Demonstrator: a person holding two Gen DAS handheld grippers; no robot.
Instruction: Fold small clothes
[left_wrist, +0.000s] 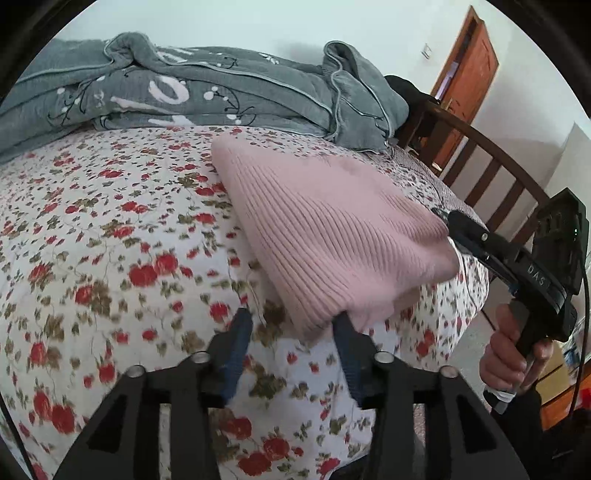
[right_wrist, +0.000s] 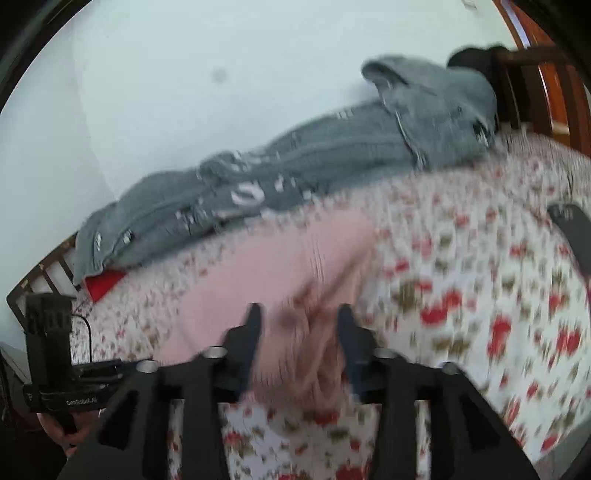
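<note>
Two hand-held grippers worked over one pink ribbed knit garment (left_wrist: 332, 229), which lay folded into a thick pad on the flowered bed sheet (left_wrist: 110, 240), toward the bed's footboard end and near its front edge. A rumpled grey quilt (left_wrist: 221, 88) ran along the far edge of the bed, against the wall, clear of the garment.

The left hand-held gripper (left_wrist: 291, 325) stood with its jaws apart. The near corner of the garment touched the tip of one blue finger (left_wrist: 347, 350), while the other finger (left_wrist: 238, 339) stood over bare sheet; nothing was clamped. The right hand-held gripper (right_wrist: 299, 321) also stood with jaws apart (its view was heavily blurred), and bunched pink fabric (right_wrist: 314, 325) lay between the fingers without visible pinching. In the left wrist view its tip met the garment's side edge nearest the footboard (left_wrist: 498, 177).

Handling judgement: the knit appeared light, soft and stretchy, with no stiffness of its own. It would sag and unfold if lifted by a single layer. The ribbing should give the pads good friction, so slipping is unlikely; snagging a loop is the greater risk.

Recommended hold: take the corners or a folded edge, clamping all layers together. Keep both holds level and move them together, so that the stack stays square. Avoid pinching the sheet beneath.
</note>
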